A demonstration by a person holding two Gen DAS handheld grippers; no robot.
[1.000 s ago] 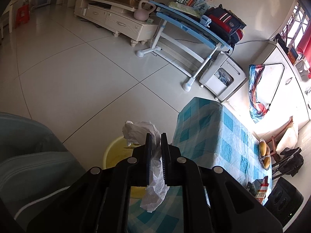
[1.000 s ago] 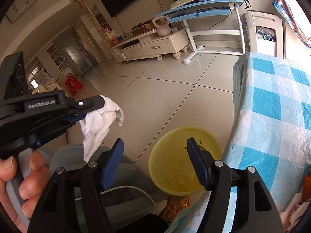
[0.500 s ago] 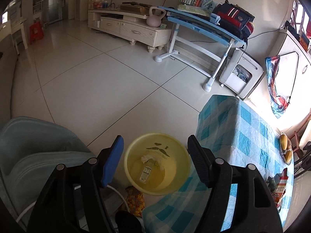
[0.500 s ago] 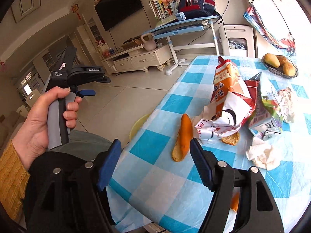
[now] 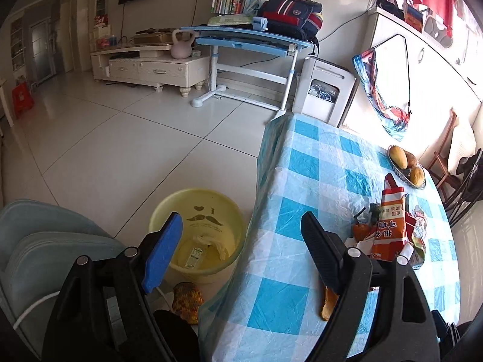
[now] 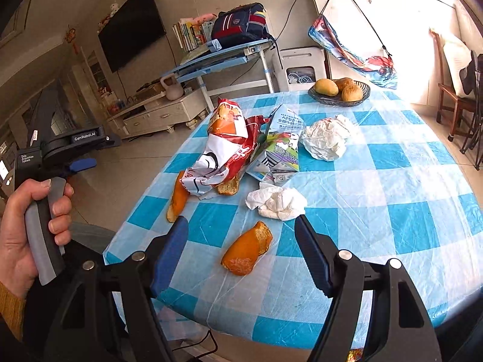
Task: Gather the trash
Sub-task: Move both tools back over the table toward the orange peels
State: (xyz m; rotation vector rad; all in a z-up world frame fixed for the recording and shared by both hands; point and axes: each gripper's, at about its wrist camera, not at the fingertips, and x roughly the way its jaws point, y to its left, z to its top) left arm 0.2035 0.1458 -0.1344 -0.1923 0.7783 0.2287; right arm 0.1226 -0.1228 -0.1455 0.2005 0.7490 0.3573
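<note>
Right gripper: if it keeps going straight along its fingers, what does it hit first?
Most likely the orange peel on the table; it lies between the open fingers of the right gripper. Depth is unclear, so it might land on the cloth just beyond.

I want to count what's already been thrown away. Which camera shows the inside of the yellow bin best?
The left wrist view: it looks down into the yellow bin, showing a crumpled tissue and a labelled wrapper at the bottom. The right wrist view faces the table and shows nothing of the bin.
</note>
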